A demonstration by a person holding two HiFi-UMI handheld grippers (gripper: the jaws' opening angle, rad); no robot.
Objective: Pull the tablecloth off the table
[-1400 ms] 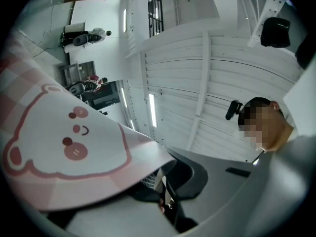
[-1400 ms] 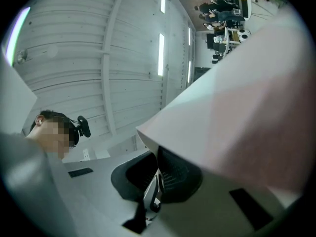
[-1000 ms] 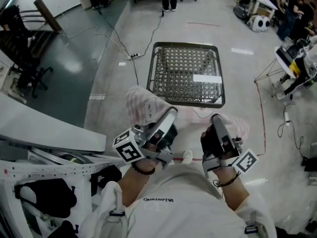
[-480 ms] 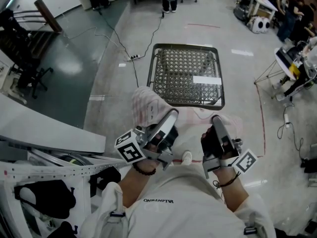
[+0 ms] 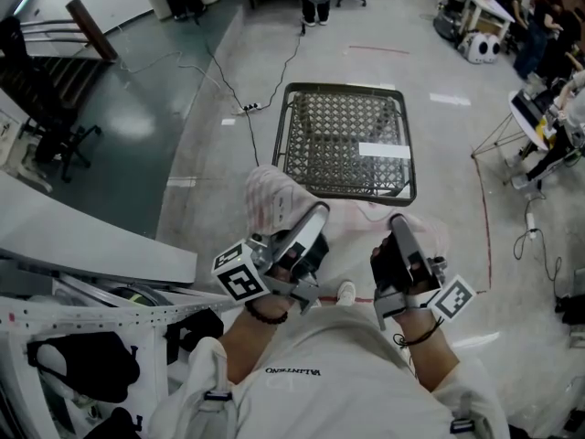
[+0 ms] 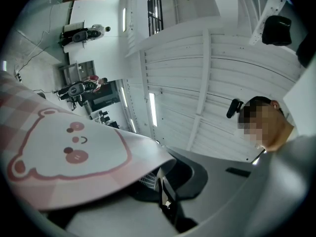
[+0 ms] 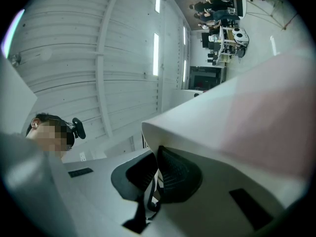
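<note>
Both upturned, left tool (image 5: 313, 216), right tool (image 5: 398, 223) clamp tablecloth (image 5: 268, 195).

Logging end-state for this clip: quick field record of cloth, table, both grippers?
tablecloth: off the table, held by both grippers, bear print visible
table: mesh top bare, on the floor ahead
left gripper: jaws shut on tablecloth
right gripper: jaws shut on tablecloth
task: pull looks complete

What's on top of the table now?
Only a white strip lies on the table; its mesh top is otherwise bare. The tablecloth, shut in the left gripper and right gripper, hangs nearer, hiding floor.
</note>
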